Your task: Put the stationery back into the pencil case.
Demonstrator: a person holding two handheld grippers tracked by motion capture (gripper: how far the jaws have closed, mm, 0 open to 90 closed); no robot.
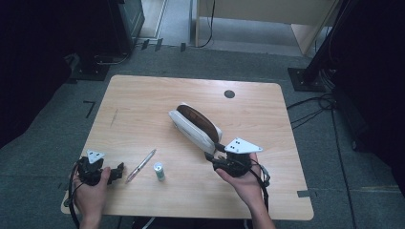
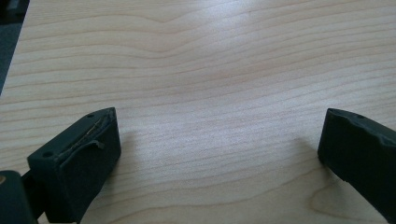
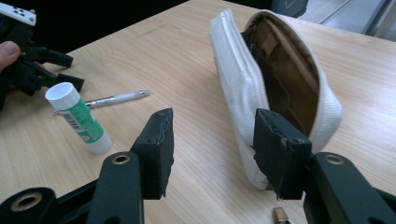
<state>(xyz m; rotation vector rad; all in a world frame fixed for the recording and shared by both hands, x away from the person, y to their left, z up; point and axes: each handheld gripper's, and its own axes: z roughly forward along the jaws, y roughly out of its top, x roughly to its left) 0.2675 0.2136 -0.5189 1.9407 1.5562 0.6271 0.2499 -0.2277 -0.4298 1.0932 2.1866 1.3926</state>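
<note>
An open white pencil pouch (image 1: 196, 125) with a brown lining lies slantwise at the table's middle. In the right gripper view the pouch (image 3: 238, 79) gapes toward me. My right gripper (image 1: 214, 150) (image 3: 212, 140) is open at the pouch's near end, with nothing between the jaws. A silver pen (image 1: 141, 165) (image 3: 116, 99) and a green glue stick (image 1: 159, 171) (image 3: 79, 119) lie left of it. Near the front left corner my left gripper (image 1: 116, 172) (image 2: 219, 140) is open over bare wood, just left of the pen.
The wooden table (image 1: 143, 109) has a round black grommet (image 1: 229, 94) near its far edge. A small brass zipper pull (image 3: 280, 215) lies by the pouch's near end. Black stand bases (image 1: 305, 78) and cables sit on the grey floor around the table.
</note>
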